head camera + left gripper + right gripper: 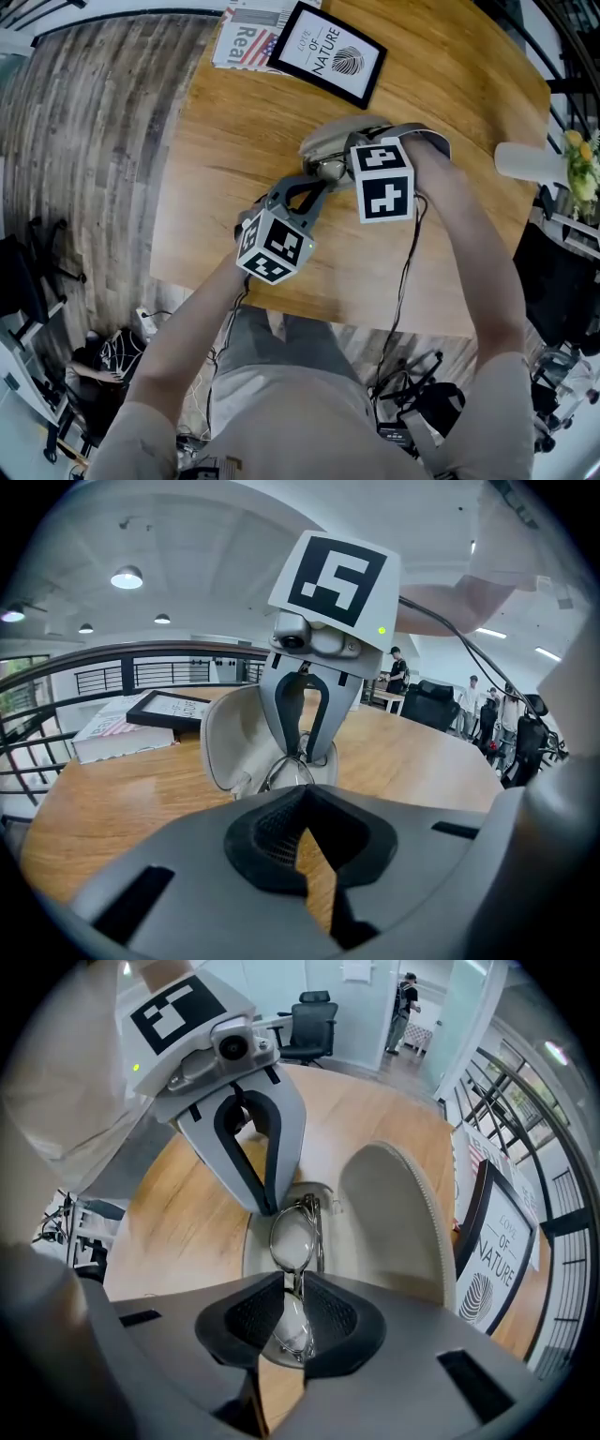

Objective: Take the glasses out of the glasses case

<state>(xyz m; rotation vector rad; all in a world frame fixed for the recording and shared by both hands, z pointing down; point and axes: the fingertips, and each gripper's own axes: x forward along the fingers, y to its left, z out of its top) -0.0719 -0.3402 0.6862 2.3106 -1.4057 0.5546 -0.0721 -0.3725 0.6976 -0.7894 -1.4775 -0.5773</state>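
Glasses (292,1241) lie in the open glasses case (394,1213) on the counter (234,169), with the lid raised at their three o'clock in the right gripper view. We hold the right tool (291,1283) pointing down, its jaws narrowed onto the frame's bridge and pressing it. Our left tool (302,794) has its jaws together, gripping nothing. It reaches in from seven o'clock in the head view, tips at the case's rim.
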